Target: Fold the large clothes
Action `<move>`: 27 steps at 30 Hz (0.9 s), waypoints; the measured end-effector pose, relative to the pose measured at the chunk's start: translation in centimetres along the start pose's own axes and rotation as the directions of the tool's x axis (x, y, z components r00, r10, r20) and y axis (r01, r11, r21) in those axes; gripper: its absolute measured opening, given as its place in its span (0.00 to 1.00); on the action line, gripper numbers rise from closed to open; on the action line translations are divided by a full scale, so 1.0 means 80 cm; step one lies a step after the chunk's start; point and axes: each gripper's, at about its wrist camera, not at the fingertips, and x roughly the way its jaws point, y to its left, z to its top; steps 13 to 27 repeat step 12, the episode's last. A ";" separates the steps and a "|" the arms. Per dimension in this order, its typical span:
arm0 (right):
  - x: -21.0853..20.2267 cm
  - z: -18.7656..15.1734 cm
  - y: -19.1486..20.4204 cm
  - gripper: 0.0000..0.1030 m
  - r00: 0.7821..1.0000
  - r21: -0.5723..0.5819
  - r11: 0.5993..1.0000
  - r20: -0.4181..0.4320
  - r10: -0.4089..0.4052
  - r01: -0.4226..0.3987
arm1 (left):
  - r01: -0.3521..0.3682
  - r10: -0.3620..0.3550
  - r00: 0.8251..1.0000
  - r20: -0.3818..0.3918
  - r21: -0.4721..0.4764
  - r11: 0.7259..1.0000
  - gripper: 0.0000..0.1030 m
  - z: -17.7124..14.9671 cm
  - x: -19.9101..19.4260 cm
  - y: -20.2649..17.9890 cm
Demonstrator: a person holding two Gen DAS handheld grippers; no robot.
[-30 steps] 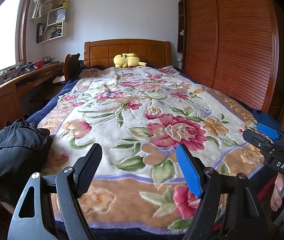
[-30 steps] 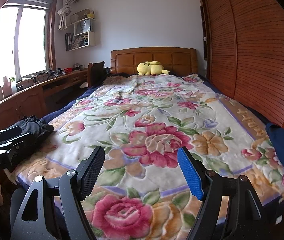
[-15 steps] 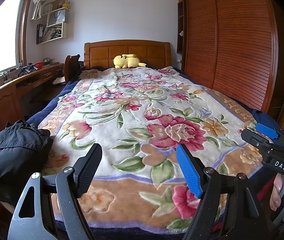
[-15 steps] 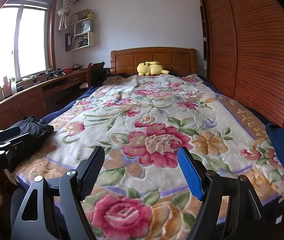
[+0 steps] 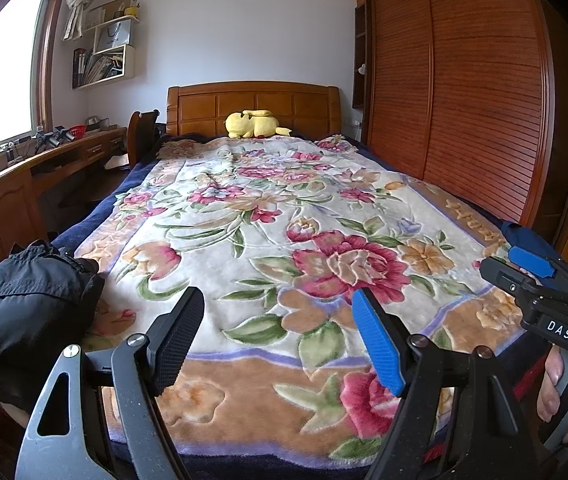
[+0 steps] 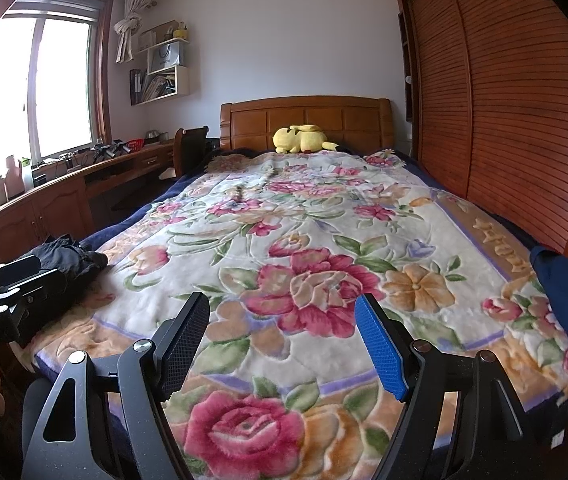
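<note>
A black garment [image 5: 20, 308] lies bunched at the bed's near left corner; in the right wrist view the same black garment [image 6: 70, 256] shows at the left. A dark blue cloth [image 6: 563, 312] hangs over the near right corner and appears as the blue cloth [image 5: 523, 236] in the left wrist view. My left gripper [image 5: 280, 336] hovers open over the foot of the bed, nothing between its fingers. My right gripper [image 6: 284, 340] is open too and holds nothing. Each gripper shows at the edge of the other's view.
The bed carries a floral blanket [image 5: 268, 240], a yellow plush toy [image 5: 254, 124] sits by the wooden headboard. A wooden desk [image 6: 56, 196] runs along the left wall under the window. Slatted wardrobe doors [image 5: 463, 92] line the right side.
</note>
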 end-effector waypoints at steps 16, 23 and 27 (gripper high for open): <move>0.000 0.001 0.000 0.75 1.000 -0.001 1.000 0.002 0.002 -0.002 | 0.000 0.000 1.000 -0.001 0.001 1.000 0.75 -0.002 -0.002 0.001; 0.000 0.001 0.000 0.75 1.000 -0.001 1.000 0.002 0.002 -0.002 | 0.000 0.000 1.000 -0.001 0.001 1.000 0.75 -0.002 -0.002 0.001; 0.000 0.001 0.000 0.75 1.000 -0.001 1.000 0.002 0.002 -0.002 | 0.000 0.000 1.000 -0.001 0.001 1.000 0.75 -0.002 -0.002 0.001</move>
